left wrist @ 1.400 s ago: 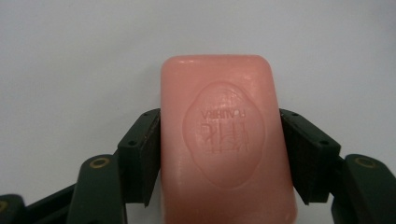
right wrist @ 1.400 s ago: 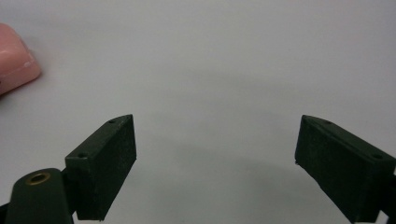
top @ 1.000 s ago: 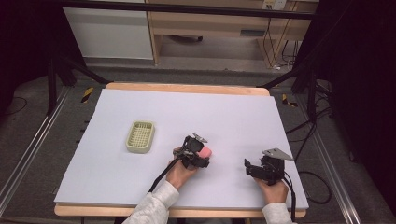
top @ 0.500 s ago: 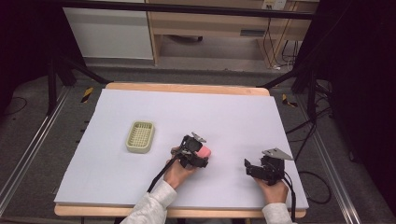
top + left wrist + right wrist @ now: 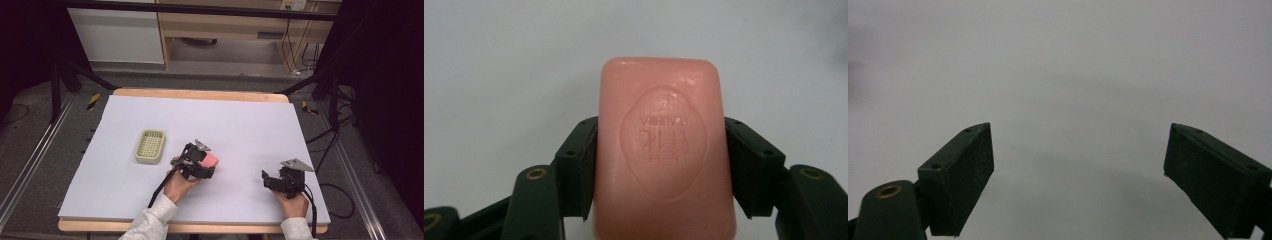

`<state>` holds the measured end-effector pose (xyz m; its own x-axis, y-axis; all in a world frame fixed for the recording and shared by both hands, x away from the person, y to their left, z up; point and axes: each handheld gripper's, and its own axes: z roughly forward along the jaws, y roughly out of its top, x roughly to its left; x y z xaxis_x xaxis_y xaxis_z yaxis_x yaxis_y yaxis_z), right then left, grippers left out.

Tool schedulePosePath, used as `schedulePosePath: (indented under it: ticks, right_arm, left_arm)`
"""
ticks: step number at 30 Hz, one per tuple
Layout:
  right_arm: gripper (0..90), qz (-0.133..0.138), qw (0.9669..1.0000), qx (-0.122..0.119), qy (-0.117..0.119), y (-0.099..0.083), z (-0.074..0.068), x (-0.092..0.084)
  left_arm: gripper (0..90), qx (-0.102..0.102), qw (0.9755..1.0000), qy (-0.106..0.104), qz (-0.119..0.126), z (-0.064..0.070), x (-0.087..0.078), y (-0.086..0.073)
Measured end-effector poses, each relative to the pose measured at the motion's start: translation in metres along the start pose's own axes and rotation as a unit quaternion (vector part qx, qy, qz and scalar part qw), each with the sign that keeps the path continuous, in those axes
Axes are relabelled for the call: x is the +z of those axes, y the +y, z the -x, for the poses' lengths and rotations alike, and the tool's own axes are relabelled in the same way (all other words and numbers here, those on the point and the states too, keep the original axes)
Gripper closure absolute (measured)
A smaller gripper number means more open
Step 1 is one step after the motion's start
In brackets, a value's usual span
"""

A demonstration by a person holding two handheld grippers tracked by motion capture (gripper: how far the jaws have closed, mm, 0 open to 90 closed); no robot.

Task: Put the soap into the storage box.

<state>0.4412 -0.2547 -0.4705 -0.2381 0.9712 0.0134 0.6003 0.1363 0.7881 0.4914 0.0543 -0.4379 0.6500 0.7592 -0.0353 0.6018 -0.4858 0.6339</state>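
The left gripper (image 5: 659, 165) clamps a pink rounded soap bar (image 5: 661, 150) above the pale table (image 5: 250, 125), while the right gripper (image 5: 1078, 175) gapes unloaded.

1. The high view looks forward and down from above the person's side, taking in the whole counter (image 5: 125, 185) from far off.
2. The left gripper view rides on the left tool (image 5: 207, 165), very near the pink soap (image 5: 664, 150), which the high view also shows.
3. The right gripper view rides on the right tool (image 5: 1078, 175), looking low and close over bare counter surface.
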Motion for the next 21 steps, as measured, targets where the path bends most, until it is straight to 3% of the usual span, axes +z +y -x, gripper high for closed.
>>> schedulePosePath:
  ticks: [21]
  right_arm:
    - [12.9,0.001,1.0000,0.000,-0.002,0.000,0.001,0.000]
  left_arm:
    - [37.1,-0.017,0.9995,0.016,0.019,-0.033,-0.041,-0.018]
